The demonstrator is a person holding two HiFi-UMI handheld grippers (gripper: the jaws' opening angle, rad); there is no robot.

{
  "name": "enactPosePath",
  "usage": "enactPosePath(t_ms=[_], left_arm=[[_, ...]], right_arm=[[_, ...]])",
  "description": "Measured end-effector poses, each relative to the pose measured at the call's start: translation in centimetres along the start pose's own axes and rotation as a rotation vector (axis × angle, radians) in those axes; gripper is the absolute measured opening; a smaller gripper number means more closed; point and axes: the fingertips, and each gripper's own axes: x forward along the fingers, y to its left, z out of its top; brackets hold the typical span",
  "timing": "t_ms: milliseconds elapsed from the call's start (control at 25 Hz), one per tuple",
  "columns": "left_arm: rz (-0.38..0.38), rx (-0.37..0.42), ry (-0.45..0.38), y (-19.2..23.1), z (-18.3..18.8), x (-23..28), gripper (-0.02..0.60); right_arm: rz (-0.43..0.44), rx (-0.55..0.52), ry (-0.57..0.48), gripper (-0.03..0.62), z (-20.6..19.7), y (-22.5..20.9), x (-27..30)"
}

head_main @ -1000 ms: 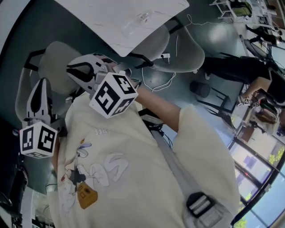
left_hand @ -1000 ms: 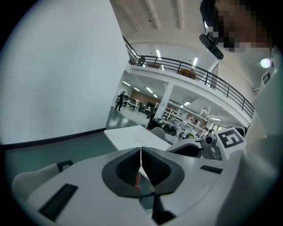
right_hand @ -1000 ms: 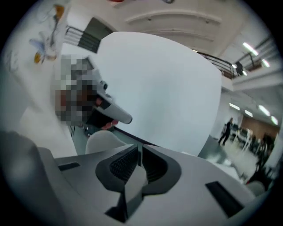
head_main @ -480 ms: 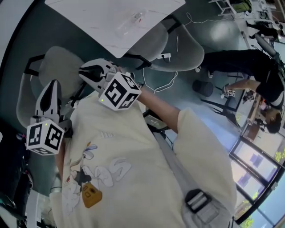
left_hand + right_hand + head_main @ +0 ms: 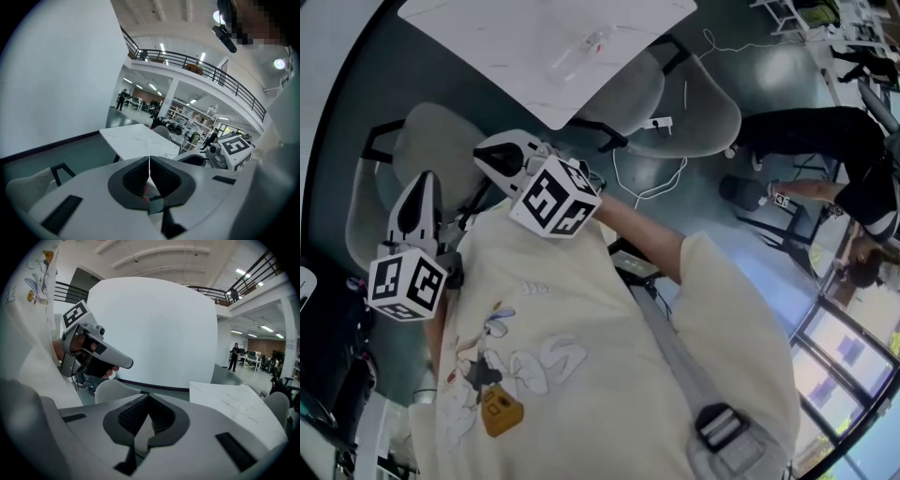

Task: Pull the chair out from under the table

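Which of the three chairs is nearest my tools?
The chair left of the table's corner, just beyond the left tool; the other two stand farther right.

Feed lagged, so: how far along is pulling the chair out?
Looks done: one grey chair stands clear of the table. In hand: nothing; left gripper shut, right gripper has just closed, empty. Left: perhaps nothing; a second chair sits tucked at the table's edge.
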Motion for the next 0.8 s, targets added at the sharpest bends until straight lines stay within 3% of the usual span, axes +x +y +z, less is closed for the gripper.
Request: enactPosePath(t_ms=[480, 800], left_arm=[[0.002, -0.063, 0.000, 0.8, 0.5, 0.7, 0.014], [-0.010, -0.045, 0.022, 1.9, 0.0, 1.0, 0.014]], right_arm=[[0.027, -0.036, -0.015, 0.009, 1.0, 0.4, 0.3], [0.009, -0.004, -0.003, 0.009, 0.3, 0.4, 1.4]])
